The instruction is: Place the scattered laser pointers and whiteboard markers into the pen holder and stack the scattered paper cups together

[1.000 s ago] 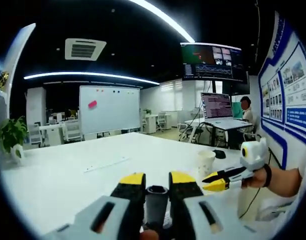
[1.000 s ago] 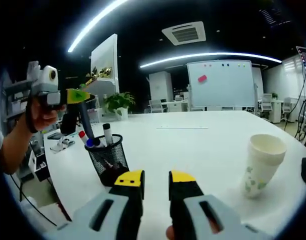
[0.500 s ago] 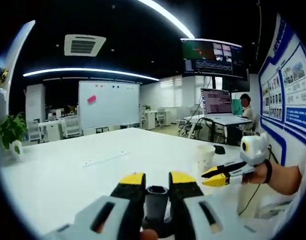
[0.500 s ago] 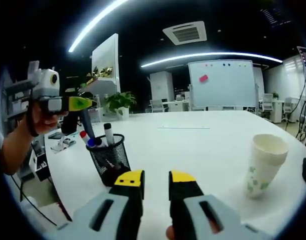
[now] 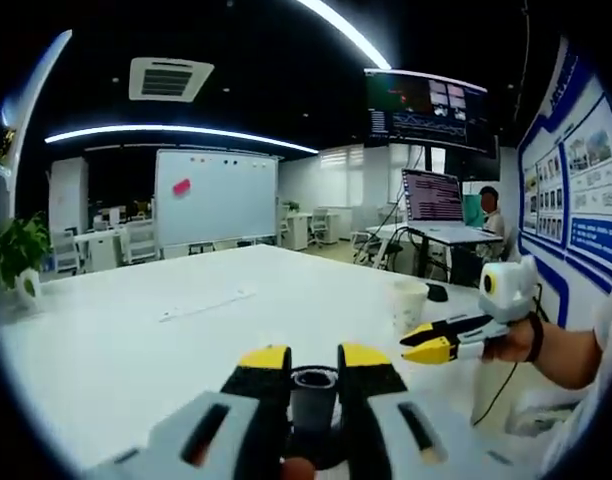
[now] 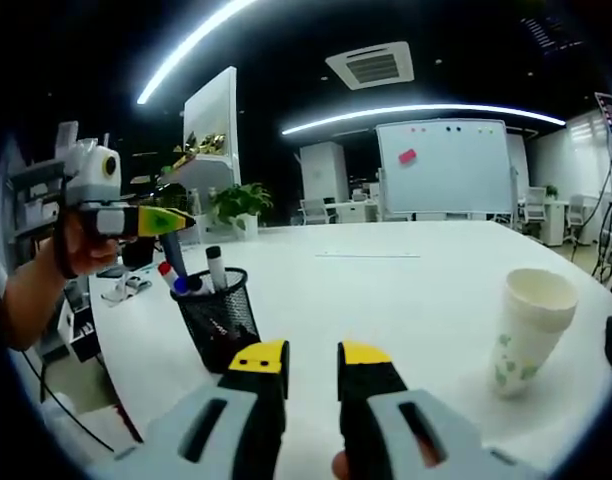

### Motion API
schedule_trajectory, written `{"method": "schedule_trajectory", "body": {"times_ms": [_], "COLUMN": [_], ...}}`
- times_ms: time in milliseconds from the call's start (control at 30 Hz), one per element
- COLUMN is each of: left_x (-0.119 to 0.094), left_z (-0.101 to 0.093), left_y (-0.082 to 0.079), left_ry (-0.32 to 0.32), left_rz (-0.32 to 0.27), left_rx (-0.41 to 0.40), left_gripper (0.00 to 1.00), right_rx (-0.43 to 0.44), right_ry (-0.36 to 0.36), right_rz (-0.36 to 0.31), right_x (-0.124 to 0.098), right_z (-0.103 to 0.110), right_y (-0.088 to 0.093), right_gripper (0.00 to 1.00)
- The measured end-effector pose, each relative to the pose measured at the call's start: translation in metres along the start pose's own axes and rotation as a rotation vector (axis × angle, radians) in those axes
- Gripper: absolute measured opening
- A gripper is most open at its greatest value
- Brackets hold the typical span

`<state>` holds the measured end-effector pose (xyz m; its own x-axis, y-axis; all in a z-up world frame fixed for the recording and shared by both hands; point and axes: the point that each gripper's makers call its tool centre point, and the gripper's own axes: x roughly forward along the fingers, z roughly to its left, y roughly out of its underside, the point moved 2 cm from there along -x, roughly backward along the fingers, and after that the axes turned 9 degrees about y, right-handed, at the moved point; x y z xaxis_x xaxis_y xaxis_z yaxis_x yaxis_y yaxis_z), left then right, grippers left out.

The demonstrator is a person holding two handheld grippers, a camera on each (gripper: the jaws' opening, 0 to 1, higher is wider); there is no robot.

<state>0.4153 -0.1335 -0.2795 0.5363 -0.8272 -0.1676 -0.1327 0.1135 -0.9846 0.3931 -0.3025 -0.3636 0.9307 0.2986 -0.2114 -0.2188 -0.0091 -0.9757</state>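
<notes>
One pen holder, three markers, one stacked paper cups.

Dark pen lower end hidden between left tongs; type unclear

Left tool clamped; right tool parted, raised.
</notes>
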Motion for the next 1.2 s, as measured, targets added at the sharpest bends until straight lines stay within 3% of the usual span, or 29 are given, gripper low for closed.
{"method": "schedule_trajectory", "body": {"times_ms": [600,1200], "left_x": [0.001,0.0], "left_z": [-0.001,-0.002], "left_y": [0.01,0.01], "left_ry": [0.003,0.009], "left_rz": [0.018,0.008], "left_rx": [-0.022,-0.029], "left_gripper": [0.19,0.2], "right_rx": [0.001,0.001], "right_ry": [0.0,-0.001], "right_rz": [0.0,0.002], "right_x": [0.001,0.0], "right_z": [0.0,0.001], "right_y": [0.0,0.001], "right_gripper": [0.2,0.2]}}
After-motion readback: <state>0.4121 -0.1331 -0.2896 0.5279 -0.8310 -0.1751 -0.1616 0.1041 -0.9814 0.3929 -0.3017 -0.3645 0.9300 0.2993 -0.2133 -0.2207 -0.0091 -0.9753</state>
